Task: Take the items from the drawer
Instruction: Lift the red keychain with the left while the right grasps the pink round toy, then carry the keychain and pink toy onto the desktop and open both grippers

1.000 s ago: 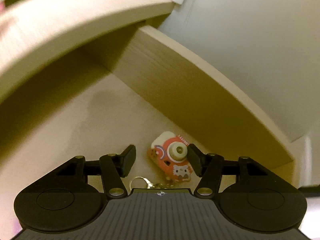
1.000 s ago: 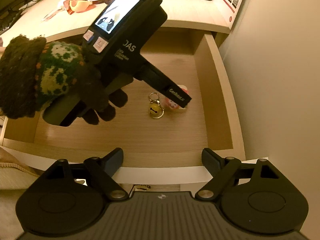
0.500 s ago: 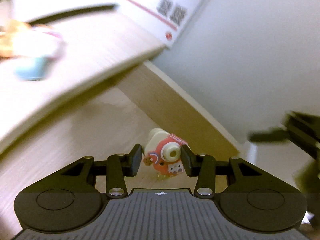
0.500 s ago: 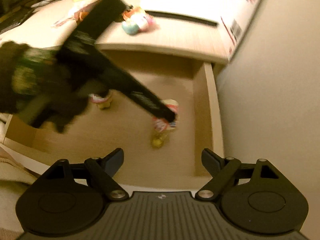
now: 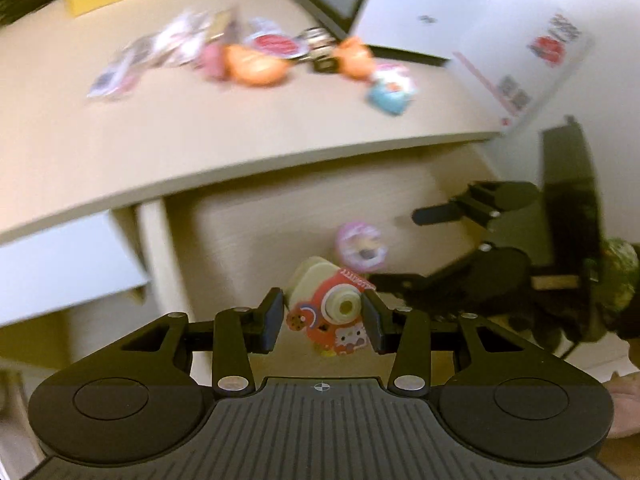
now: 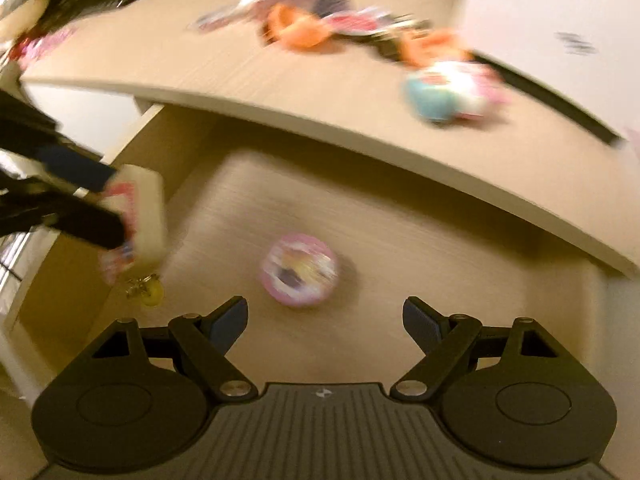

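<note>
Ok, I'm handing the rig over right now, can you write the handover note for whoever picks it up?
Left gripper: jaws shut on the toy camera keychain, lifted clear above the drawer.
Right gripper: jaws open, nothing between them, pointing down at the pink round toy.
Pink round toy lies on the drawer floor; no other item shows there.
Desk top already carries several small toys.
Done: keychain grasped and lifted out.
Left: set it on the desk top, then take out the pink round toy.
</note>
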A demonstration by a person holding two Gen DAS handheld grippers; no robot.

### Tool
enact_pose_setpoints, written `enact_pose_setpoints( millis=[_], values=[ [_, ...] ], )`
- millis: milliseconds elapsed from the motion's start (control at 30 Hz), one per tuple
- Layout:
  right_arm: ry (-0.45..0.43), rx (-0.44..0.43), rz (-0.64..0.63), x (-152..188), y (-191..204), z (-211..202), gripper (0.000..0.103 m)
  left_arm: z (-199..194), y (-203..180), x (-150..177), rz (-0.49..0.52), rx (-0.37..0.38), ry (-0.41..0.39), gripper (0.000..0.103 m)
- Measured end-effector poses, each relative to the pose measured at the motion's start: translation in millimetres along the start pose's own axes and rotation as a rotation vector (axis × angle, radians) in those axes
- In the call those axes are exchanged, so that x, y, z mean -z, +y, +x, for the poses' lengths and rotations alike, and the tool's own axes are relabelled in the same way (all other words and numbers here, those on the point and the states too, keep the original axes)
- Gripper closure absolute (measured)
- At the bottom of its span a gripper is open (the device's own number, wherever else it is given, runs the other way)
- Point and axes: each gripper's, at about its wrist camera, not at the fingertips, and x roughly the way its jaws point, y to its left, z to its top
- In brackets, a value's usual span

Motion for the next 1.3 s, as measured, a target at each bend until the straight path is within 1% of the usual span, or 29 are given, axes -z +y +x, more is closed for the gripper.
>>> enact_pose_setpoints(
  millis=[100, 133, 167, 200, 233, 433, 467, 533, 567, 600, 633, 700, 800, 867, 900, 933, 1000, 1067, 1133, 1200, 1267, 1300],
  values=[
    [0.033, -0.027, -0.053, -14, 10, 30, 0.019, 2, -2, 5, -0.026, -0.043, 0.008, 0.057],
    [0.044, -0.026, -0.060, -17, 13, 37, 0.023, 4, -2, 7, -0.026, -0.054, 0.007, 0.056],
    [0.056, -0.022, -0.067, -20, 15, 44, 0.031, 1, -3, 10, -0.026, -0.063, 0.004, 0.056],
    [0.066, -0.011, -0.075, -22, 16, 48, 0.035, 0, -4, 12, -0.024, -0.067, 0.000, 0.057],
    [0.070, 0.000, -0.085, -22, 18, 50, 0.047, 0, -4, 14, -0.024, -0.066, -0.004, 0.056],
    [0.059, 0.014, -0.114, -18, 23, 30, 0.047, -3, -8, 21, -0.022, -0.035, -0.019, 0.056],
    [0.055, 0.019, -0.114, -18, 23, 24, 0.047, -4, -8, 20, -0.022, -0.022, -0.024, 0.056],
    [0.032, 0.021, -0.101, -17, 23, 7, 0.047, -13, -6, 13, -0.042, 0.025, -0.060, 0.057],
    [0.007, 0.018, -0.090, -20, 22, -5, 0.047, -20, -4, 6, -0.055, 0.047, -0.090, 0.057],
    [-0.030, 0.020, -0.078, -26, 19, -21, 0.047, -33, -2, -6, -0.058, 0.060, -0.141, 0.057],
    [-0.076, 0.026, -0.069, -34, 16, -37, 0.047, -44, -1, -18, -0.049, 0.056, -0.188, 0.057],
    [-0.202, 0.048, -0.059, -60, 9, -75, 0.047, -69, 3, -49, -0.018, 0.029, -0.299, 0.057],
    [-0.373, 0.099, -0.064, -101, 0, -116, 0.047, -86, 12, -89, -0.012, 0.002, -0.420, 0.057],
    [-0.436, 0.117, -0.056, -123, -5, -125, 0.047, -83, 23, -106, -0.037, 0.004, -0.456, 0.057],
    [-0.450, 0.121, -0.049, -133, -8, -121, 0.047, -75, 30, -114, -0.070, 0.006, -0.450, 0.057],
    [-0.454, 0.128, -0.043, -140, -10, -117, 0.047, -68, 36, -120, -0.091, 0.003, -0.441, 0.057],
    [-0.446, 0.132, -0.021, -149, -17, -104, 0.047, -51, 44, -126, -0.100, -0.010, -0.435, 0.057],
    [-0.402, 0.117, -0.002, -157, -22, -82, 0.047, -35, 51, -128, -0.118, -0.023, -0.420, 0.057],
    [-0.375, 0.129, -0.014, -165, -24, -66, 0.047, -20, 60, -128, -0.140, -0.026, -0.391, 0.057],
    [-0.345, 0.134, -0.016, -166, -30, -43, 0.047, -1, 68, -129, -0.148, -0.046, -0.359, 0.057],
    [-0.315, 0.136, -0.025, -171, -31, -23, 0.047, 10, 75, -129, -0.159, -0.052, -0.348, 0.056],
    [-0.299, 0.132, -0.030, -171, -32, -18, 0.047, 13, 79, -129, -0.168, -0.050, -0.357, 0.057]
  ],
)
